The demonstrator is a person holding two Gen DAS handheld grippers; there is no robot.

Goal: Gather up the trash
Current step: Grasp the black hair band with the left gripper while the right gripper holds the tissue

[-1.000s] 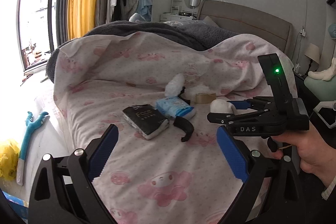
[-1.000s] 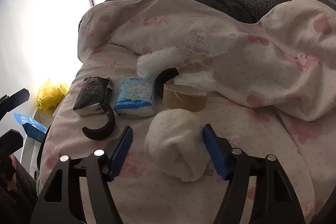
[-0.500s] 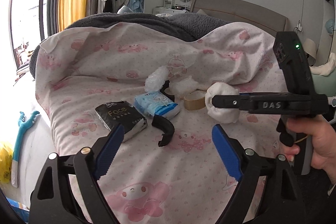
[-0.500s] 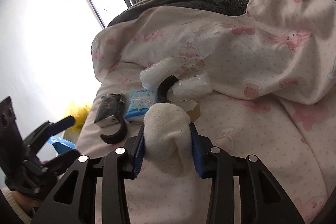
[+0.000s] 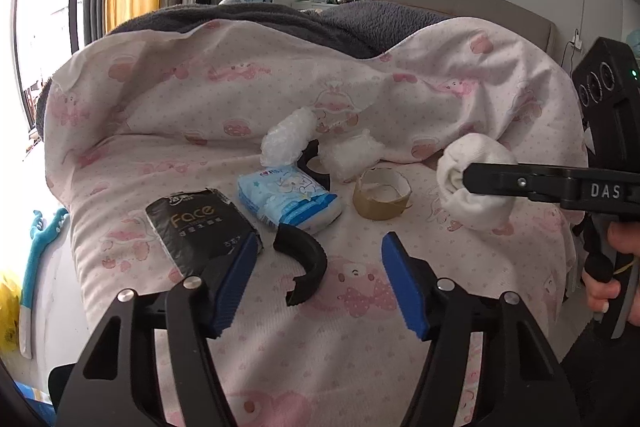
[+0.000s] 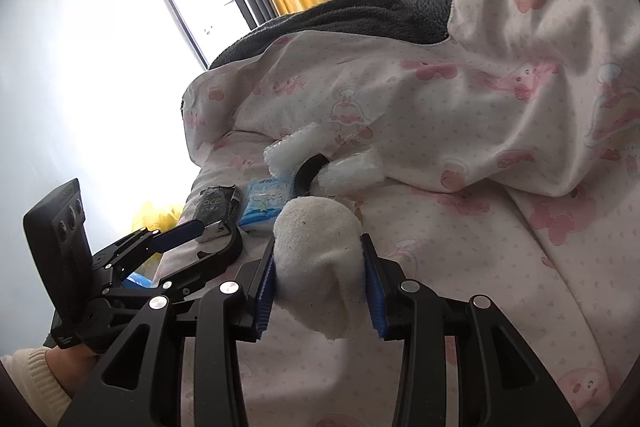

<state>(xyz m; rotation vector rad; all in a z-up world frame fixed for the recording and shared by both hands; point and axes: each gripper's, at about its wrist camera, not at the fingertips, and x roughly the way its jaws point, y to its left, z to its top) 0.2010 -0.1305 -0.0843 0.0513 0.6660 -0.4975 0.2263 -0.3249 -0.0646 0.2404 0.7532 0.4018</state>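
My right gripper [image 6: 318,279] is shut on a white fluffy wad [image 6: 318,251] and holds it above the pink bedsheet [image 6: 460,267]; the wad also shows in the left wrist view [image 5: 476,183]. My left gripper [image 5: 316,283] is open and empty, its pads on either side of a black curved plastic piece [image 5: 302,259]. On the bed lie a black "Face" tissue pack [image 5: 200,227], a blue tissue pack [image 5: 288,199], a brown tape roll [image 5: 382,195], two bubble-wrap pieces [image 5: 286,143] and another black ring [image 5: 312,163].
A pink duvet over a grey blanket [image 5: 360,23] is heaped behind the items. A yellow bag [image 6: 156,215] lies on the floor left of the bed. A blue toy [image 5: 40,239] hangs at the bed's left side. A window is far left.
My right gripper closed on the white wad and lifted it off the bed, tilting left. My left gripper moved forward toward the black curved piece.
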